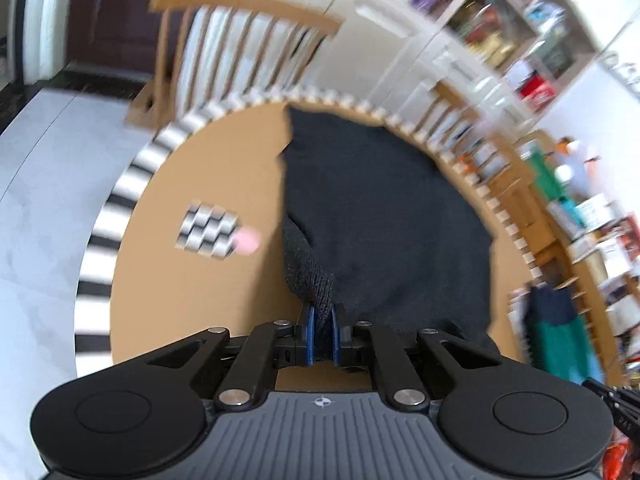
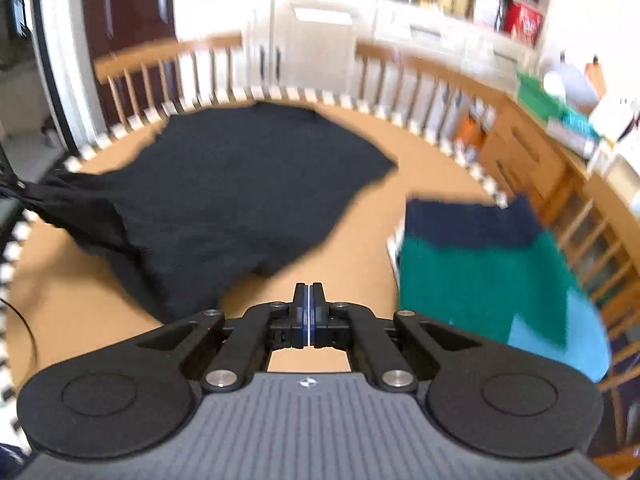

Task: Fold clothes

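A dark knit garment (image 1: 384, 216) lies spread on the tan table (image 1: 208, 176). My left gripper (image 1: 323, 334) is shut on a fold of this garment at its near edge, the cloth bunched between the blue pads. In the right wrist view the same dark garment (image 2: 224, 196) stretches to the far left, where its pulled corner is lifted. My right gripper (image 2: 308, 312) is shut and empty, its pads pressed together, just above the table (image 2: 360, 264) near the garment's near edge. Both views are blurred by motion.
A folded pile in green, navy and light blue (image 2: 488, 268) sits at the table's right edge, also in the left wrist view (image 1: 560, 332). A checkered marker (image 1: 208, 232) with a pink dot lies on the table. Wooden chairs (image 1: 240, 28) and shelves stand beyond.
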`<state>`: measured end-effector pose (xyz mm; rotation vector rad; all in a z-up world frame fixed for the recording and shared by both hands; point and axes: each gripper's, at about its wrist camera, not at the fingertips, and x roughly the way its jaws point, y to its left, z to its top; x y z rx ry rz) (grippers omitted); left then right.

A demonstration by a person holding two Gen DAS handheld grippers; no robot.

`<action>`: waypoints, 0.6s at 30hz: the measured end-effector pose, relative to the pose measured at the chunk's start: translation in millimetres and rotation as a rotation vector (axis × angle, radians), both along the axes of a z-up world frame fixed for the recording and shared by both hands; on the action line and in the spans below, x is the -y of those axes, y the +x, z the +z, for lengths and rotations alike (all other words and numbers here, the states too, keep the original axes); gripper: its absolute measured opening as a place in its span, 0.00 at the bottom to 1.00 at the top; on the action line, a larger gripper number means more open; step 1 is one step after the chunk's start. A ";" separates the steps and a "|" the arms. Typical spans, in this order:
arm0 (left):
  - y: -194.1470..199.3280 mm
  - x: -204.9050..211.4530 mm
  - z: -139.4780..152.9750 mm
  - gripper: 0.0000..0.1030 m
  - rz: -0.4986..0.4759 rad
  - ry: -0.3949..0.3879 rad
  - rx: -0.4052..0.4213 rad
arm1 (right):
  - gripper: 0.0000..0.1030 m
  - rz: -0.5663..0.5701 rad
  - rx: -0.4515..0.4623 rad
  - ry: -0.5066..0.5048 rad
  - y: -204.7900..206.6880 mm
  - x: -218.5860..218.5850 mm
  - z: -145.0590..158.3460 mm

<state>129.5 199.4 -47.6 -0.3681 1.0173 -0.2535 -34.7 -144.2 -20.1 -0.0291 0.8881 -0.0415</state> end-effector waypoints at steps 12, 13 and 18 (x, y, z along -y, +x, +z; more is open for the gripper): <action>-7.6 -1.9 -43.6 0.22 0.039 0.084 -0.007 | 0.38 0.082 0.001 0.122 22.6 -62.9 -83.6; -6.1 -2.4 -45.8 0.23 0.038 0.081 -0.004 | 0.37 0.087 -0.003 0.132 28.8 -63.7 -88.5; -3.0 0.0 -53.6 0.22 0.012 0.072 -0.007 | 0.05 0.076 -0.065 0.354 39.6 -54.1 -83.9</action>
